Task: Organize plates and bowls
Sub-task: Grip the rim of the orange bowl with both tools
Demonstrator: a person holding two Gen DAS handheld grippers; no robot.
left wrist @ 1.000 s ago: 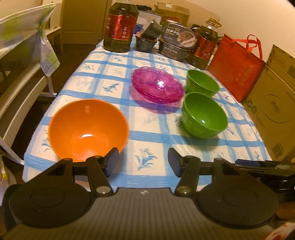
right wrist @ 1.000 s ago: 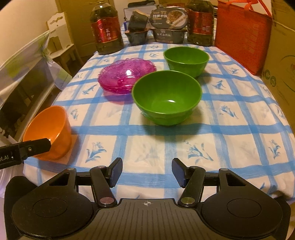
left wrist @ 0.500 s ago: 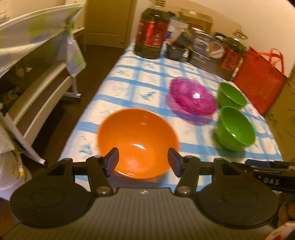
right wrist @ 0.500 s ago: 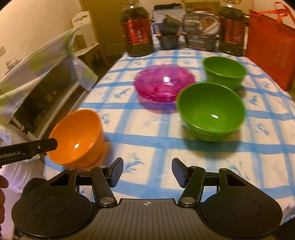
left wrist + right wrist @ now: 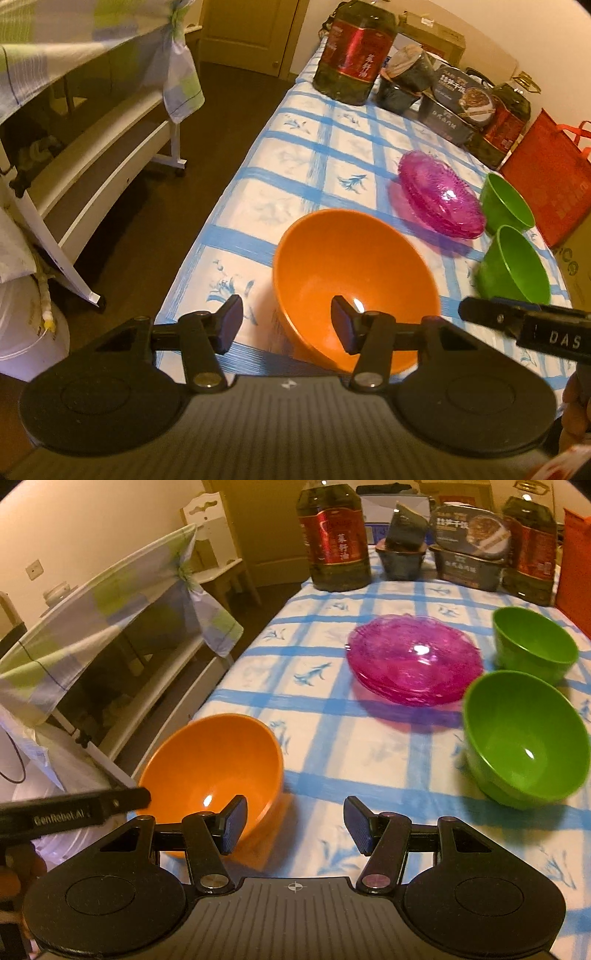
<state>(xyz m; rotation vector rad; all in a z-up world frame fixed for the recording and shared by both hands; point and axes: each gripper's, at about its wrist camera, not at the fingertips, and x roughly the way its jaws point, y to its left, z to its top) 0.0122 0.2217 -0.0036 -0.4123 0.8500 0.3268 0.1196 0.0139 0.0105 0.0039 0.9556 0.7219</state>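
Note:
An orange bowl (image 5: 354,273) sits near the front left corner of the blue-checked table (image 5: 295,155). My left gripper (image 5: 286,323) is open, its right finger over the bowl's near rim and its left finger outside it. A stack of pink glass plates (image 5: 439,197) and two green bowls (image 5: 513,266) (image 5: 504,205) lie further right. In the right wrist view my right gripper (image 5: 293,825) is open and empty above the cloth, just right of the orange bowl (image 5: 214,764). The pink plates (image 5: 413,657), near green bowl (image 5: 524,734) and far green bowl (image 5: 533,642) lie ahead.
Oil bottles (image 5: 334,535) and dark food boxes (image 5: 469,539) stand along the table's far end. A red bag (image 5: 550,177) is at the right. A white shelf unit with a draped cloth (image 5: 85,110) stands left of the table, across dark floor. A white bucket (image 5: 22,325) sits below.
Both grippers have swung left and moved closer to the orange bowl. The left gripper now straddles the bowl's near left rim. Bowls and plates have not moved.

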